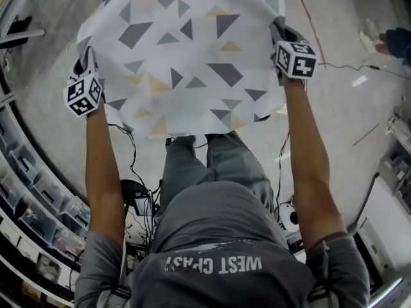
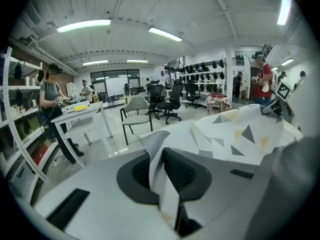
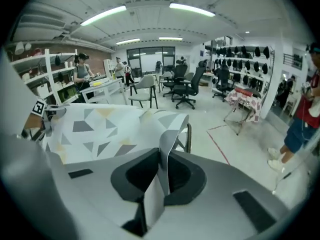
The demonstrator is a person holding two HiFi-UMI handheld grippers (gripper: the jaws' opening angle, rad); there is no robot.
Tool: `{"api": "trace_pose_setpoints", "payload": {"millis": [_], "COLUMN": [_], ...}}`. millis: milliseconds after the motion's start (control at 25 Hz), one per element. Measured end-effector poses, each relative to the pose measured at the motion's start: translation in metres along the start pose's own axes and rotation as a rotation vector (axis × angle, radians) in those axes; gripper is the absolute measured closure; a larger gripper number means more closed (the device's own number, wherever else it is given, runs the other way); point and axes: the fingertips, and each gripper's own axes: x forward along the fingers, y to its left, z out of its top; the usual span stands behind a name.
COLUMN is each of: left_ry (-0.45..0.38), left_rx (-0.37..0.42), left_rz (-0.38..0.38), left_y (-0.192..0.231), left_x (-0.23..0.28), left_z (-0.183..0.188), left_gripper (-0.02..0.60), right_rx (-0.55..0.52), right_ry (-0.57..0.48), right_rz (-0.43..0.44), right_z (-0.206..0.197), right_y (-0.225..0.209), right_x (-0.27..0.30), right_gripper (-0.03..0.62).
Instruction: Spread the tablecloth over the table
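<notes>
Tablecloth [image 1: 186, 56], triangle-patterned, held spread ahead of the person
Left gripper [image 1: 82, 69] and right gripper [image 1: 281, 37] each clamp a thin edge fold, at its left and right sides (table not discernible); risk: either slight pinch slips, one side drops, cloth lands askew

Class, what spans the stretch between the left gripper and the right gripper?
The tablecloth, held spread between left gripper and right gripper, both shut on its edges; the head view shows it.
</notes>
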Motion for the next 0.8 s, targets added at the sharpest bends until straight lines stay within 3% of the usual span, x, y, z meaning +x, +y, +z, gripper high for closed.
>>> {"api": "trace_pose_setpoints", "payload": {"millis": [120, 240, 360, 560, 680, 800], "left_ry": [0.026, 0.06, 0.093, 0.104, 0.083, 0.05], "left_rx": [-0.033, -0.062, -0.087, -0.126, -0.125, -0.141], "left_rz": [0.004, -0.015, -0.057, -0.189, -0.308, -0.377], "left_y": [0.008, 0.013, 0.018, 0.021, 0.017, 0.016], "left_x": [0.007, 0.015, 0.023, 0.034, 0.037, 0.045], "left_z": [-0.012, -0.026, -0.038, -0.047, -0.04, -0.024], "left_gripper": [0.551, 0.54, 0.528, 0.518, 0.486, 0.468], "right_rx": [0.061, 0.113, 0.257, 0.415, 0.473, 0.545], "right_ry": [0.053, 0.094, 0.045, -0.04, -0.068, -0.094], "right_rz": [0.041, 0.168, 0.324, 0.536, 0.571, 0.524], "right_z": [-0.017, -0.032, -0.028, 0.002, 0.015, 0.031], "right_y": [-0.009, -0.01, -0.022, -0.046, -0.061, -0.082], "right_x": [0.012, 0.023, 0.028, 0.05, 0.072, 0.092], "right_gripper": [0.554, 0.538, 0.44, 0.369, 0.336, 0.347]}}
